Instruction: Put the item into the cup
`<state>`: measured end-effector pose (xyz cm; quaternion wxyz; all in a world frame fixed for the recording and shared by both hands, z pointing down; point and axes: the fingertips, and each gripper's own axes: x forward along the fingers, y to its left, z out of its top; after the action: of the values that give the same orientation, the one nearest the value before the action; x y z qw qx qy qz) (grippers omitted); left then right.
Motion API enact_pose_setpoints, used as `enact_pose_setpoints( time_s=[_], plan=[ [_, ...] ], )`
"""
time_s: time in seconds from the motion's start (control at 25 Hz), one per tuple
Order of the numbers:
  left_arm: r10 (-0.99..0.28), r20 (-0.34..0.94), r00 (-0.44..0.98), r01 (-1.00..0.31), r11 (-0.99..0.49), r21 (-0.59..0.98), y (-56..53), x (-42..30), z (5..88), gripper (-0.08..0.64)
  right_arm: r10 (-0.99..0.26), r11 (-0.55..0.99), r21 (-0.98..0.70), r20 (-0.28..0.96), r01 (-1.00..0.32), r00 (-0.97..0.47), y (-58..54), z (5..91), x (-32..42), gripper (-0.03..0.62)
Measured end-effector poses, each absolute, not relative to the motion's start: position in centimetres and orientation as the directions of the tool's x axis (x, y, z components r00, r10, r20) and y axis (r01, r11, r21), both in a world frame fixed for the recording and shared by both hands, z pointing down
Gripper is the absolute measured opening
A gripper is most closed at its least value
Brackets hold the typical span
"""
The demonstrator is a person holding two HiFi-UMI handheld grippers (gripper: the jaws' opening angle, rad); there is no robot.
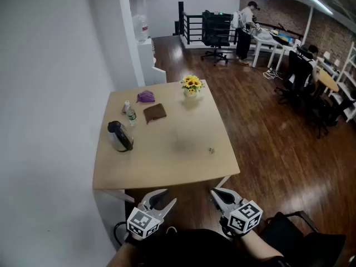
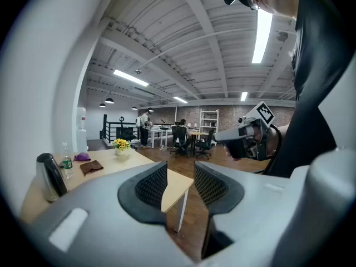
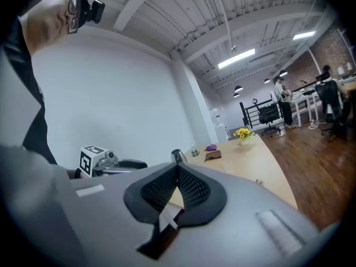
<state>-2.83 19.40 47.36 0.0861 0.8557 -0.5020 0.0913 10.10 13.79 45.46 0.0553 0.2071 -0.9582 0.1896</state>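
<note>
A dark tumbler cup (image 1: pixel 120 136) stands upright near the left edge of the light wooden table (image 1: pixel 167 166). It also shows in the left gripper view as the cup (image 2: pixel 49 177) and in the right gripper view as the cup (image 3: pixel 178 156). A tiny item (image 1: pixel 211 149) lies near the table's right edge. My left gripper (image 1: pixel 163 199) hangs below the table's front edge, jaws open and empty (image 2: pixel 181 185). My right gripper (image 1: pixel 221 194) is beside it, also off the table, its pads (image 3: pixel 189 185) meeting at the tips with nothing between them.
Two small bottles (image 1: pixel 131 115), a brown cloth (image 1: pixel 154 112), a purple thing (image 1: pixel 146 96) and a pot of yellow flowers (image 1: pixel 191 85) sit at the table's far side. A white wall runs along the left. Office chairs (image 1: pixel 216 38), desks and a person (image 1: pixel 245 29) are far behind.
</note>
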Motion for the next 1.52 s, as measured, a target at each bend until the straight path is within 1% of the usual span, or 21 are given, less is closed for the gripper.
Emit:
enact_pose_setpoints(
  time_s=[0.68, 0.88, 1.2, 1.52],
  plan=[
    [-0.869, 0.257, 0.423, -0.902, -0.430, 0.032, 15.5, 0.1, 48.4, 0.144, -0.347, 0.878, -0.272, 0.209, -0.395, -0.914, 10.7, 46.3, 13.5, 0.010],
    [-0.862, 0.287, 0.418, -0.903, -0.430, 0.025, 14.6, 0.5, 49.1, 0.144, -0.343, 0.891, -0.231, 0.224, -0.391, -0.912, 9.7, 46.4, 13.3, 0.014],
    [-0.852, 0.292, 0.434, -0.897, -0.440, 0.049, 10.3, -1.9, 50.1, 0.144, -0.341, 0.908, -0.164, 0.247, -0.387, -0.907, 6.5, 47.0, 10.0, 0.029],
    [-0.812, 0.292, 0.505, -0.858, -0.508, 0.072, 3.2, -6.8, 51.3, 0.144, -0.374, 0.888, -0.179, 0.256, -0.424, -0.891, 0.2, 47.5, 4.1, 0.052]
  ],
)
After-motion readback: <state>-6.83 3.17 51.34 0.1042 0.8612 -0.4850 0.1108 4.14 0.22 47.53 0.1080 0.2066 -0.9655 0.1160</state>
